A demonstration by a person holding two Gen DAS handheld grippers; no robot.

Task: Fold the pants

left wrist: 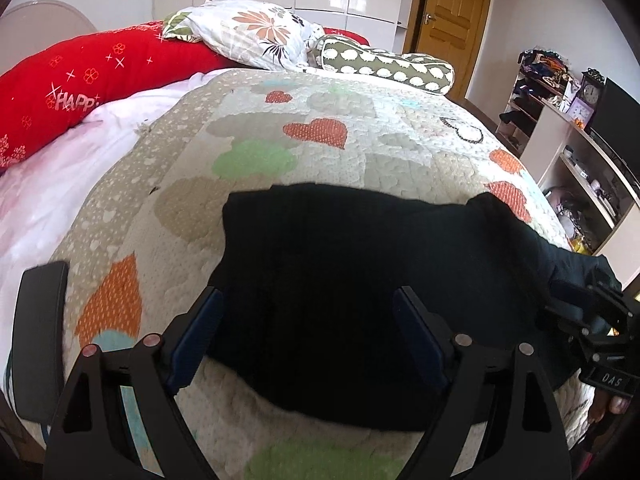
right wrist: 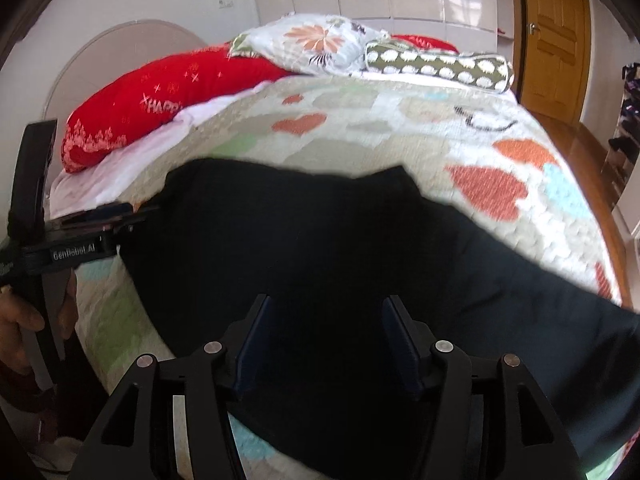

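Right wrist — pants blurred, cropped

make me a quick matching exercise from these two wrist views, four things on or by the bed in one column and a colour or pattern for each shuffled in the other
Things:
1. pants
2. long pillow
3. bolster
4. door

Colours or patterns:
A. olive green with white blobs
B. red with white "HAPPY" lettering
C. golden-brown wood
D. plain black

Pairs: 1-D, 2-B, 3-A, 4-C
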